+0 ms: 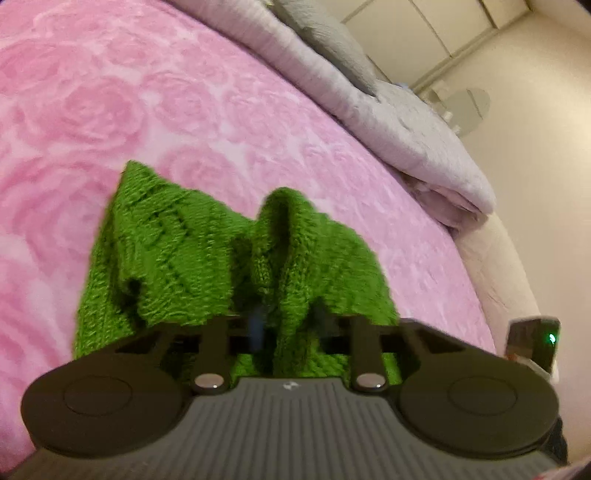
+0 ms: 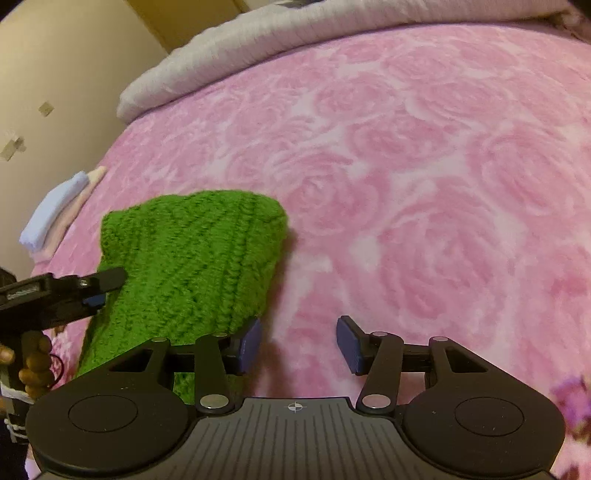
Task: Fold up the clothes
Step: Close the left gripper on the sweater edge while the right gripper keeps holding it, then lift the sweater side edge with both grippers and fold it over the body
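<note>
Bedroom, someone's home.
Bed (image 2: 424,177) w/ pink rose-print blanket, grey quilt (image 1: 388,122) bunched along far edge, folded laundry stack (image 2: 55,214) at bed's corner, cream walls (image 1: 535,147), cupboard doors (image 1: 436,18) beyond.

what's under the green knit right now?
The pink rose-pattern blanket lies under the green knit garment. The left gripper is shut on a bunched fold; whether anything lies beneath the knit is hidden. The right gripper is open beside it.
</note>
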{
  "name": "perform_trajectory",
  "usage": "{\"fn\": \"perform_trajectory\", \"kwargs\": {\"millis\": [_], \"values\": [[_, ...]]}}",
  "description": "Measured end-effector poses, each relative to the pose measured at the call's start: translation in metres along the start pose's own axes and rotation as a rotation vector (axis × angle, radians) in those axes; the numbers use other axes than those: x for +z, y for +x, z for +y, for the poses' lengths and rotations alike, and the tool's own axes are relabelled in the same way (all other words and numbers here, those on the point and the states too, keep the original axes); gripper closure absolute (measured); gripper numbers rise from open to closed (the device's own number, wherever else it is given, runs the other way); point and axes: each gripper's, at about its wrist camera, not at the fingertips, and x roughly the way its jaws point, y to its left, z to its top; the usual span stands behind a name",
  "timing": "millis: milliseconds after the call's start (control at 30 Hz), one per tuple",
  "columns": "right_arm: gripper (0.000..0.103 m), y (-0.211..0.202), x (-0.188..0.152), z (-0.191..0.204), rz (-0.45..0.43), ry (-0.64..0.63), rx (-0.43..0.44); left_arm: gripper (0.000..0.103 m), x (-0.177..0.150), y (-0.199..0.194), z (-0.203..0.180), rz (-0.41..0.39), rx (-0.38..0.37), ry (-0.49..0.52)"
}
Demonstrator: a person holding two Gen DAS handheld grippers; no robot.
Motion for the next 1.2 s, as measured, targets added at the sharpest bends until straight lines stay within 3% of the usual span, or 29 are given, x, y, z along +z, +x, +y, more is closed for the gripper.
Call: {"fn": "perform_trajectory", "kwargs": {"millis": [67,267,433,633,1200], "values": [[0.076,0.004,0.006,0.005,0.025,-0.02,0.045,0.091,0.006,-0.008,-0.004,-0.001,0.0,0.026],[0.077,0.004,0.034,0.046,0.073,-0.229,0.1,0.091,0.039,-0.036,-0.004,-0.013,0.085,0.129],[0.077,0.017,0.038,0.076,0.097,-0.337,0.151,0.091,0.048,-0.04,0.029,0.021,0.146,0.085],[0.077,0.029,0.027,0.083,0.077,-0.343,0.126,0.091,0.036,-0.036,0.044,0.014,0.144,0.043],[0.077,0.031,0.03,0.086,0.082,-0.337,0.109,0.09,0.037,-0.036,0.039,0.023,0.167,0.062]]}}
